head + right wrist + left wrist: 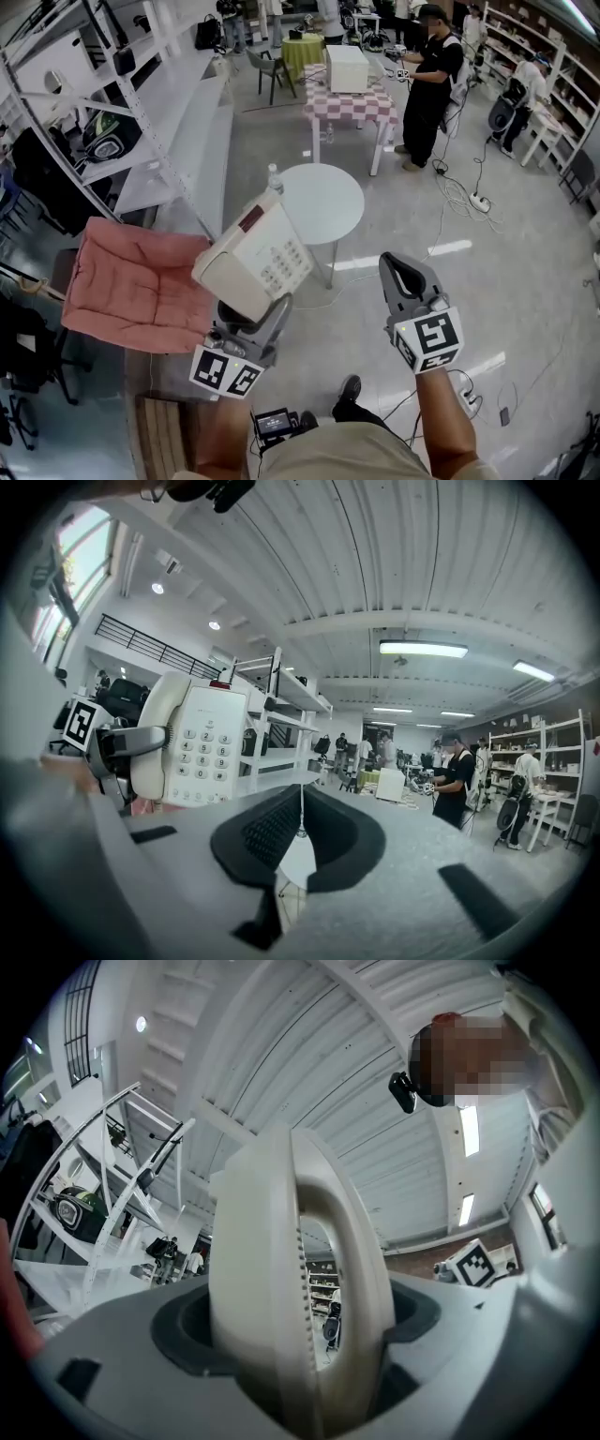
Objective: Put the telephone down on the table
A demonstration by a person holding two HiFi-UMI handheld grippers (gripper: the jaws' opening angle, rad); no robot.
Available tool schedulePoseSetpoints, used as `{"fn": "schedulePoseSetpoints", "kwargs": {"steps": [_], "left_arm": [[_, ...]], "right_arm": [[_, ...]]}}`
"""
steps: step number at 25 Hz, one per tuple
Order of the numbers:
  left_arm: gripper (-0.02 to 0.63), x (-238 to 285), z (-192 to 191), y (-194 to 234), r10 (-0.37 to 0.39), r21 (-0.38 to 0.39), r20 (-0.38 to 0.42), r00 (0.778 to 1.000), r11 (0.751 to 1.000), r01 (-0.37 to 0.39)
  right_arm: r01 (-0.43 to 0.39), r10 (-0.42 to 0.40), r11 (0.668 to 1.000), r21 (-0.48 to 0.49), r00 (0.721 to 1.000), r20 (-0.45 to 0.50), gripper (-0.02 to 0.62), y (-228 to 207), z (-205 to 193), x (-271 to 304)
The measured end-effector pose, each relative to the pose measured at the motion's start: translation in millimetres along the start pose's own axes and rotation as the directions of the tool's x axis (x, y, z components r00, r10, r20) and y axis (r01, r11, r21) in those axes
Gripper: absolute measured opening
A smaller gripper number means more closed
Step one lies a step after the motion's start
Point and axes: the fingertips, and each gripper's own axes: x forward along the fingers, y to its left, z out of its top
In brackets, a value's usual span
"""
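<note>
- The left gripper holds the cream telephone by its near end, jaws pinching it from both sides.
- The telephone hangs tilted in the air, keypad up and handset on its cradle, at the near left of the round white tabletop and not resting on it.
- The right gripper is at the near right of that tabletop, jaws pressed together with nothing between them.
- A pink cushion lies left of the tabletop.

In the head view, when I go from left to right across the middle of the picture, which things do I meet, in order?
pink cushion → telephone → round white table → right gripper
</note>
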Motion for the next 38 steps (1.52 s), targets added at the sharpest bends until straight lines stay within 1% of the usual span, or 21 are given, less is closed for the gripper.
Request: {"fn": "schedulePoseSetpoints", "kwargs": {"steps": [8,16,20,29,34,38], "left_arm": [[0.42,46,-14,14,0.052,0.007,0.009,0.999,0.999,-0.052],[0.42,87,-31,3,0.091,0.028,0.006,0.996,0.995,-0.091],[0.42,104,-38,-3,0.1,0.032,0.008,0.995,0.994,-0.1],[0.42,134,-55,2,0.072,0.016,-0.02,0.997,0.997,-0.072],[0.42,158,-68,18,0.034,-0.005,-0.033,0.999,0.999,-0.034],[0.42,176,-75,39,0.002,-0.023,-0.043,0.999,1.0,-0.003]], "right_arm": [[-0.054,0.054,0.999,-0.002,0.999,0.002,0.003,-39,-5,46],[-0.091,0.091,0.996,0.002,0.995,0.028,0.002,-89,-14,63],[-0.091,0.091,0.996,0.007,0.995,0.034,0.003,-110,-19,66],[-0.065,0.065,0.997,0.03,0.998,0.011,0.003,-133,-34,79],[-0.024,0.025,0.999,0.037,1.0,-0.009,0.002,-147,-41,97],[0.002,-0.002,0.999,0.034,1.0,-0.021,0.003,-151,-40,120]]}}
